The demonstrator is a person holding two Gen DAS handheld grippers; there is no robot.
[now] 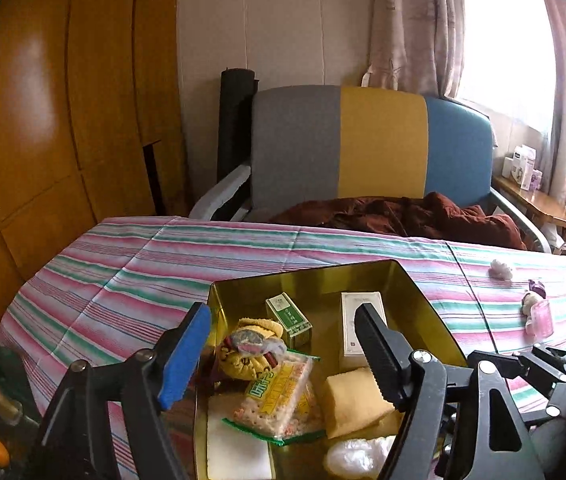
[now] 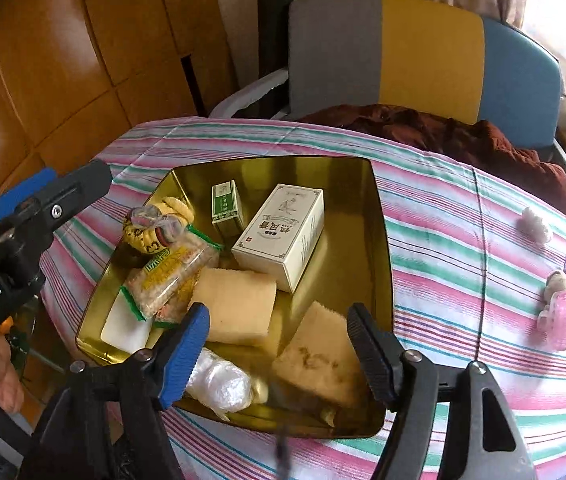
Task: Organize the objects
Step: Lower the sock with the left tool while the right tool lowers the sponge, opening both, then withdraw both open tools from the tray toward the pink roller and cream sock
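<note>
A gold metal tray (image 2: 381, 216) (image 1: 415, 284) sits on the striped tablecloth. It holds a white box (image 2: 283, 232) (image 1: 361, 328), a green box (image 2: 227, 204) (image 1: 289, 318), a snack packet (image 2: 171, 272) (image 1: 279, 396), a yellow pouch (image 2: 155, 228) (image 1: 249, 354), yellow sponges (image 2: 235, 304) (image 1: 353, 400), a stained sponge (image 2: 319, 356) and a plastic wad (image 2: 219, 380). My left gripper (image 1: 283, 360) is open and empty over the tray's left side. My right gripper (image 2: 279, 352) is open and empty over the tray's near edge.
On the cloth right of the tray lie a white fluffy bit (image 2: 535, 226) (image 1: 501, 269), a small doll (image 2: 559, 280) and a pink hair clip (image 2: 559, 320) (image 1: 541, 320). A chair (image 2: 423, 60) with dark red cloth stands behind the table. A wooden wardrobe (image 1: 43, 120) is on the left.
</note>
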